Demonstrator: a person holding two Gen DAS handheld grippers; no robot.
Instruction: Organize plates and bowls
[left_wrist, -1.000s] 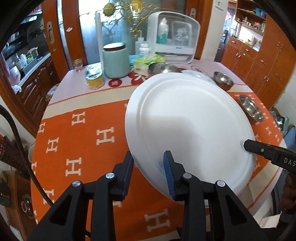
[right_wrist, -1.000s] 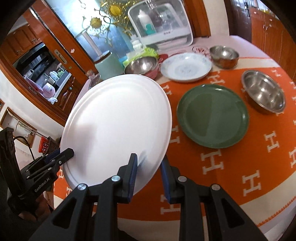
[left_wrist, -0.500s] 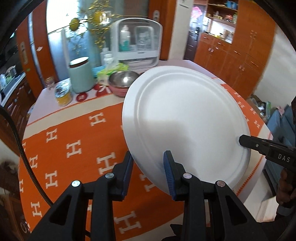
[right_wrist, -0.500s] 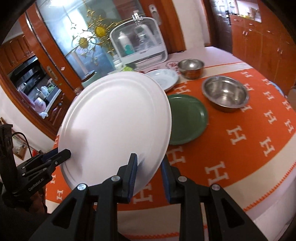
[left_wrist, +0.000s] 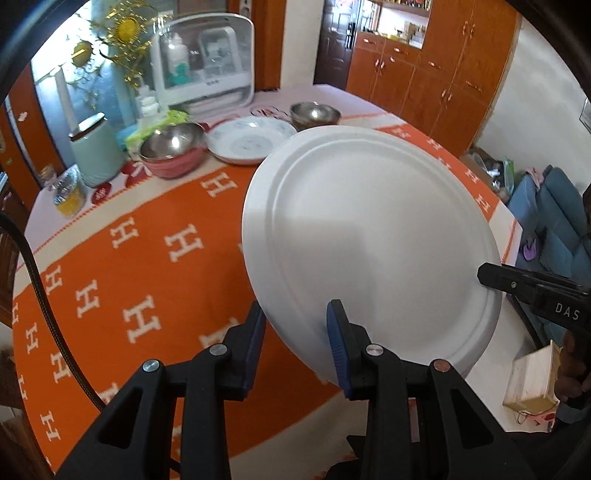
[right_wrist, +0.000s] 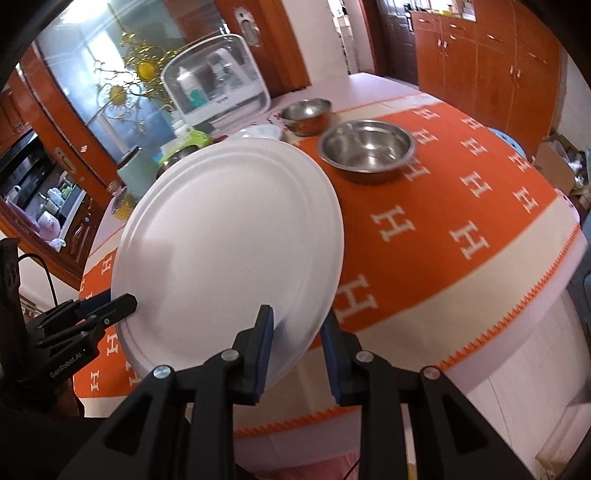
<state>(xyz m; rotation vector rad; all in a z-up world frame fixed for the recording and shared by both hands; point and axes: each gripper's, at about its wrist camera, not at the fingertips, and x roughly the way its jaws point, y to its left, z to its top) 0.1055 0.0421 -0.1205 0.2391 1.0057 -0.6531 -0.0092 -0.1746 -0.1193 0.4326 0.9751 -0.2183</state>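
Observation:
A large white plate (left_wrist: 369, 240) hangs tilted above the orange tablecloth (left_wrist: 155, 258), held by both grippers. My left gripper (left_wrist: 295, 314) is shut on its near left rim. My right gripper (right_wrist: 297, 321) is shut on the near right rim, and its tip (left_wrist: 487, 275) shows in the left wrist view. Behind the white plate (right_wrist: 229, 258) stand a big steel bowl (right_wrist: 367, 149) and a smaller steel bowl (right_wrist: 306, 110). A patterned white plate (left_wrist: 251, 140) and a steel bowl inside a pink bowl (left_wrist: 173, 144) sit at the back.
A mint canister (left_wrist: 98, 151), a yellow jar (left_wrist: 70, 192) and a white cabinet-like appliance (left_wrist: 207, 66) line the table's far side. The table's fringed edge (right_wrist: 517, 306) curves close on the right. A cardboard box (left_wrist: 532, 380) and a blue sofa (left_wrist: 546, 221) lie beyond it.
Both grippers have carried the white plate sideways toward the table's right end. The green plate seen earlier is now hidden behind it, and the big steel bowl looks closer.

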